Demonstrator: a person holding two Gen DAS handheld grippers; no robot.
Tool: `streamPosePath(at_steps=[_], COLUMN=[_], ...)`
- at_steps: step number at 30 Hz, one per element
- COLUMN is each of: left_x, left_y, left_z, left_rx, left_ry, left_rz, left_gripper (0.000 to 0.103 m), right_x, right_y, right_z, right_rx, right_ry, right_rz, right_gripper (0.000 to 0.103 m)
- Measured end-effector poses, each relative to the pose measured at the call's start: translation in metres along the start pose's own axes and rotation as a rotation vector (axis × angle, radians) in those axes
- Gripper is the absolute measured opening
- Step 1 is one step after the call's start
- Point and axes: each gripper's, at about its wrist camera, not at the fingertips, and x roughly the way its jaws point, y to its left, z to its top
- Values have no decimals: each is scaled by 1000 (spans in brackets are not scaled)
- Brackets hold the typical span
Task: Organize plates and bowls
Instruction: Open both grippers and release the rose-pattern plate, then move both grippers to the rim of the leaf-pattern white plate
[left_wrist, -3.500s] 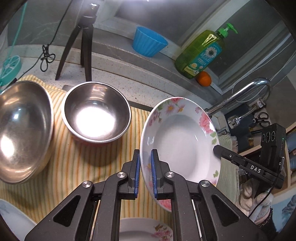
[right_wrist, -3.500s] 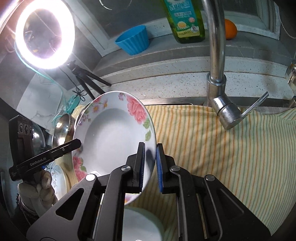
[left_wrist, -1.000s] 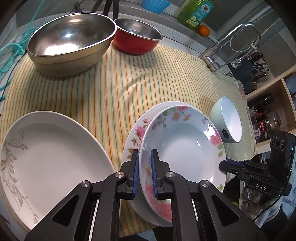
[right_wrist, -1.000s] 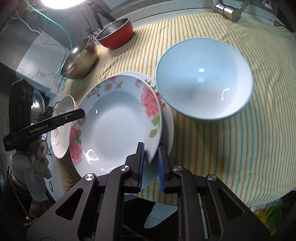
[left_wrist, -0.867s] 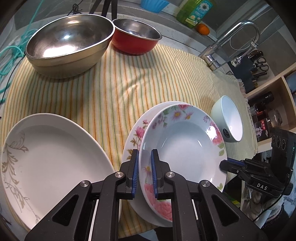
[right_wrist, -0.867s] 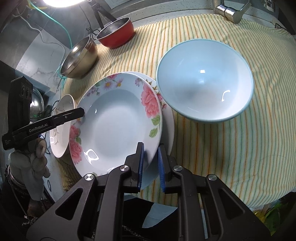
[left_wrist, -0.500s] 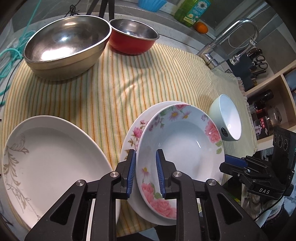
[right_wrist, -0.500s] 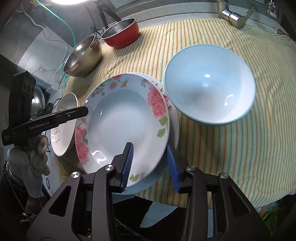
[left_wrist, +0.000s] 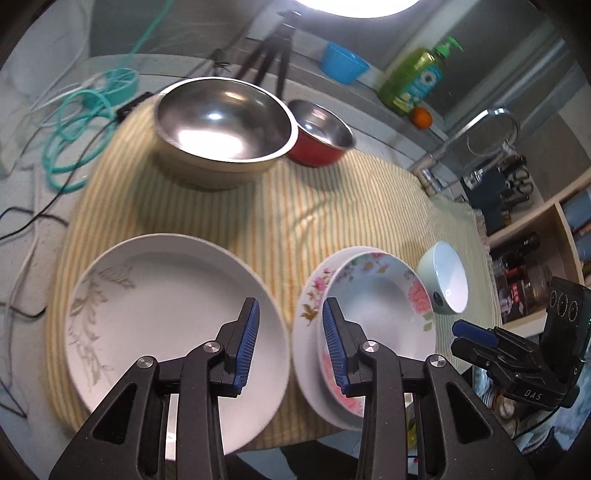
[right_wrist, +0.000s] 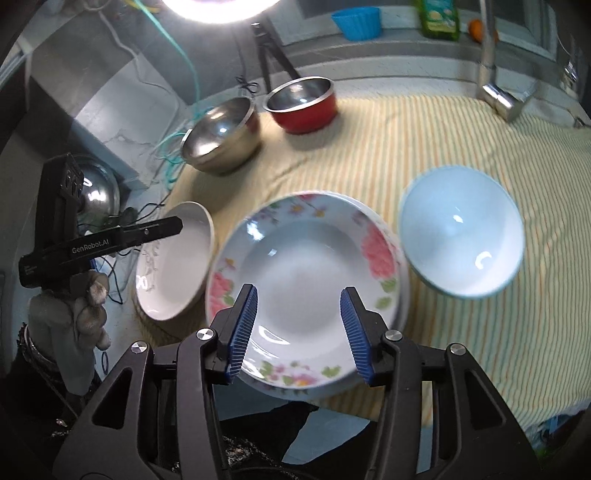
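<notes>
A rose-patterned deep plate lies stacked on a second floral plate near the front edge of the striped cloth. My left gripper hangs above the gap between that stack and a large white plate; its jaws are opening and hold nothing. My right gripper is lifted over the near rim of the rose plate, jaws opening, pads off the rim. A pale blue bowl stands right of the stack.
A large steel bowl and a red steel bowl stand at the back of the yellow striped cloth. Behind are a tripod, blue cup, soap bottle, orange, tap. Cables lie left.
Both grippers let go of the rose plate, which now rests on the floral plate. Their jaws spread apart and both hands lifted and drew back from the stack.
</notes>
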Motion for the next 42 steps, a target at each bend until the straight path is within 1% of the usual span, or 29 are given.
streamPosePath(at_steps=[5,15,17,22,27,31,32,37,39,41,42], left_x=[-19,-52,-55,-55,-47,-42,-40,-34,-31,-29,-29], left_y=[25,81,89,108,122,125,126,132,133,133,133], left_z=[-11,-44,-50,-64,-73,-75,-76,-79,-79,-79,-79], left_rx=[-83,-254,-279,-343,-398,-411,-414,-447,-450,-450,-447], left_ry=[-41,-108,-112,-110,-87,-78,-78,-71,-67,-64,-64], left_rz=[32,108,122,150,136,120,119,89,83,76,74], left_gripper=[34,34,34,34,34,34,33,31,30,24,21], right_x=[16,62,73,99,128,147,150,163,166,169,170], right_y=[25,70,78,95,106,108,108,108,108,107,106], right_z=[14,41,47,61,69,73,73,74,75,76,76], right_rx=[-69,-195,-219,-281,-312,-319,-321,-325,-325,-318,-315], right_ry=[15,82,104,142,196,238,245,279,287,293,301], right_rz=[47,130,144,144,144,132,129,110,95,77,81], right_gripper=[49,49,49,49,49,36,35,24,23,21,15])
